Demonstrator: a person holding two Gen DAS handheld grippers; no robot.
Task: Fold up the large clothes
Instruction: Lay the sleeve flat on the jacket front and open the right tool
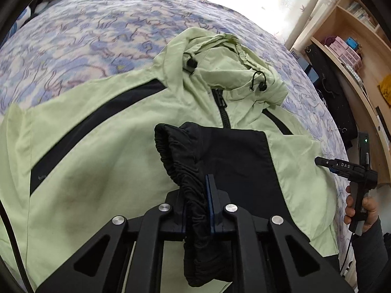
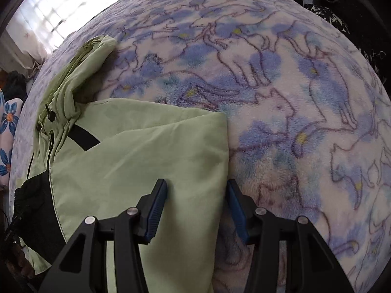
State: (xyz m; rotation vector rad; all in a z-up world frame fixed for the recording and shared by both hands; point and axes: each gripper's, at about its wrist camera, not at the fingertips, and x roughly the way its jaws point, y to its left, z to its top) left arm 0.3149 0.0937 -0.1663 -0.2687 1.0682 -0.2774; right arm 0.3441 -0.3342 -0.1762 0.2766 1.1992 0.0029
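A pale green jacket with black stripes lies front up on your bed, spread over a fleece blanket printed with blue and purple animals. Its hood is bunched at the far end, near a bright window. The zip is closed at the neck.

Your left gripper is clamped on the black elastic cuff of one sleeve. The gathered cuff is pinched between its fingers, and the black sleeve lies across the jacket's chest.

Your right gripper points down at the jacket's folded side edge. Its fingers are apart. One sits on the green fabric and the other on the blanket just past the edge, so the edge runs between them. The pads do not press on the cloth.

From the left camera, your right hand shows at the far right, holding that gripper's black handle. A wooden shelf with boxes stands behind it.
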